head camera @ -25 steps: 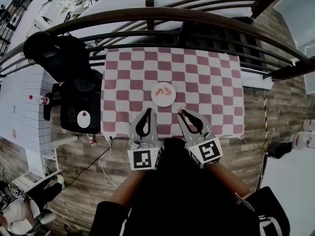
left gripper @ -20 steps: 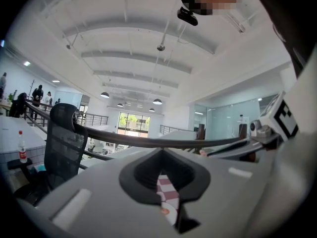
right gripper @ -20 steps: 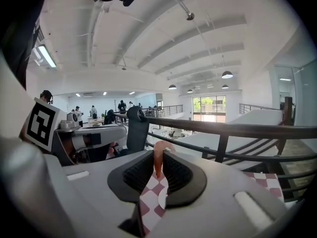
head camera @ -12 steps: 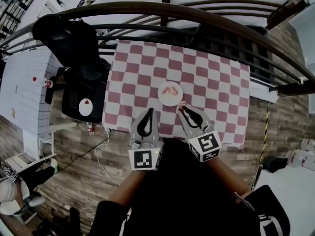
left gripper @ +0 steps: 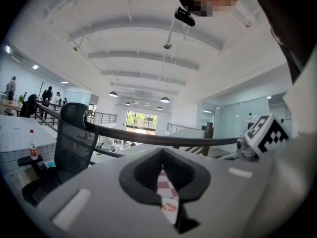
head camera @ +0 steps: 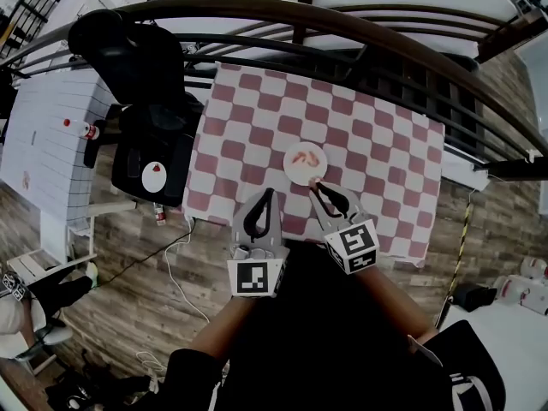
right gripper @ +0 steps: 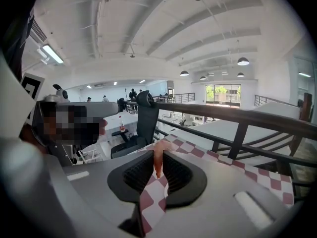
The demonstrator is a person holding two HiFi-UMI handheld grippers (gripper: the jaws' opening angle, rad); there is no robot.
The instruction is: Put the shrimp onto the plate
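Note:
A small white plate (head camera: 294, 172) lies on the red-and-white checked cloth (head camera: 377, 152), with two pink shrimp (head camera: 308, 157) on it. My right gripper (head camera: 314, 185) is shut on another shrimp (right gripper: 158, 158), which stands pinched upright between the ribbed pads (right gripper: 176, 172). Its tip hovers at the plate's near rim. Just left of it, my left gripper (head camera: 269, 193) is shut and empty, pointing at the cloth's near edge. Through its narrow slit, the left gripper view shows the plate (left gripper: 172, 216) and a shrimp (left gripper: 169, 207).
A dark curved railing (head camera: 342, 24) runs behind the table. A black office chair (head camera: 128, 54) and a black seat with a white round object (head camera: 154, 176) stand to the left. A bottle (head camera: 82, 130) sits on a side arm. A white cable (head camera: 175, 272) lies on the wooden floor.
The head view has shifted and the table sits further right in frame. My right gripper with the shrimp has come nearer the plate's near rim. The left gripper has hardly moved.

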